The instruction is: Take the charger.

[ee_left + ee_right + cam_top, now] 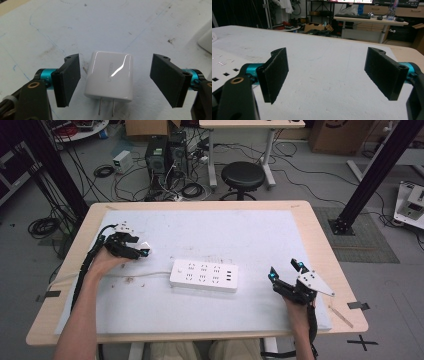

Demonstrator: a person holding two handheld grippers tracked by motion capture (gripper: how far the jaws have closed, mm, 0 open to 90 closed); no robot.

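I see bare tabletop [260, 237] between my claws except the power strip [204, 275]; gaps flank the charger [110, 76]

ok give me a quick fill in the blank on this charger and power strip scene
1. The white charger lies between the open pads of the ____ tongs.
2. The charger's two metal prongs point ____ the left gripper view's camera.
3. The power strip on the table is coloured ____.
4. The right tongs hold ____.

Missing words: left; toward; white; nothing
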